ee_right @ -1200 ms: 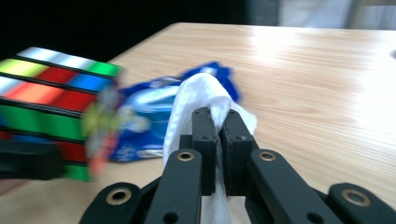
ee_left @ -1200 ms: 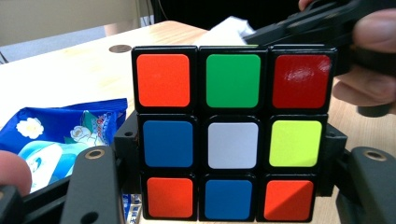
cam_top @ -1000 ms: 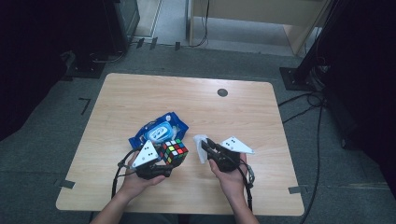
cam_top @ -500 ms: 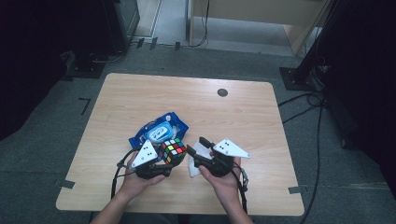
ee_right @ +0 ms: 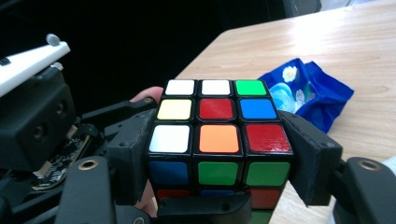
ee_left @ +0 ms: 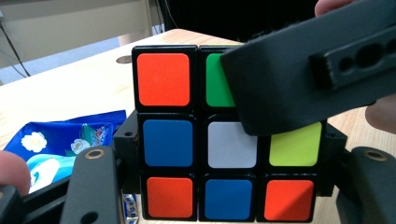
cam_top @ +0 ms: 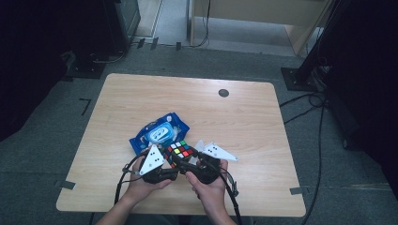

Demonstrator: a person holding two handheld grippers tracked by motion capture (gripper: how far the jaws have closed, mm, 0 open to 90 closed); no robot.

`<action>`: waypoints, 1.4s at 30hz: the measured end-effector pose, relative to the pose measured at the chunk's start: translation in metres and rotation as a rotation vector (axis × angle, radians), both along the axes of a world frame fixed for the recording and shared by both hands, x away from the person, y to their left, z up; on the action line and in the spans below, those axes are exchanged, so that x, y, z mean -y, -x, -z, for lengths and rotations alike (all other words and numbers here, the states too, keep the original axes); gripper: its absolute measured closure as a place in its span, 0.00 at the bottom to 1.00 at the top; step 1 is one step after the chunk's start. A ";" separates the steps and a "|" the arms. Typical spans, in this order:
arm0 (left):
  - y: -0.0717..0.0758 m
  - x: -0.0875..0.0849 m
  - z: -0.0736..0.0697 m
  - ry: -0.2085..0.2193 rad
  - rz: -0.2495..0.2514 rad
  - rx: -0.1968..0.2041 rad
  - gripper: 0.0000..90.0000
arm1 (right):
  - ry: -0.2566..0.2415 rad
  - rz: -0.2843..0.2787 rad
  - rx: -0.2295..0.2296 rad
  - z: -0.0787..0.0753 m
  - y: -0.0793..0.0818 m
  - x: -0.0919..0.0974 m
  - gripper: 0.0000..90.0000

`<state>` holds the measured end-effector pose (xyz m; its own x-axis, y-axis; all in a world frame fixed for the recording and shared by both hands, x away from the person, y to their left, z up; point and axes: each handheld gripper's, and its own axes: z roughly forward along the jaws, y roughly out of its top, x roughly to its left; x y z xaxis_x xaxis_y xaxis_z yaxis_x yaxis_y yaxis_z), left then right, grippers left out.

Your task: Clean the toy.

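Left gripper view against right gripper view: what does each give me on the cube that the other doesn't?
Left gripper view: the cube's face with the white centre, crossed by one of the right gripper's fingers.
Right gripper view: the face with the red centre, and the left gripper's grey plate.
Both: the cube clamped between that view's own fingers, the blue packet and the table. The right fingers have just been closing on the cube.

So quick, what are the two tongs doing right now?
Left tongs: closed on the puzzle cube.
Right tongs: around the same cube; jaws just opened, grip unclear.
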<state>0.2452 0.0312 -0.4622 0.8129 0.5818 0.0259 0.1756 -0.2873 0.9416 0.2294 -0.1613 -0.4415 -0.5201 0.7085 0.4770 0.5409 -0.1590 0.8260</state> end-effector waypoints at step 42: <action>0.011 0.004 0.002 -0.092 0.084 0.171 0.26 | 0.064 -0.075 -0.134 -0.015 -0.006 0.016 0.38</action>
<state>0.2341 0.0271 -0.4641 0.8376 0.5010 0.2177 -0.0126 -0.3808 0.9246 0.2357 -0.1775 -0.4268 -0.5076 0.7014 0.5003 0.6550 -0.0631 0.7530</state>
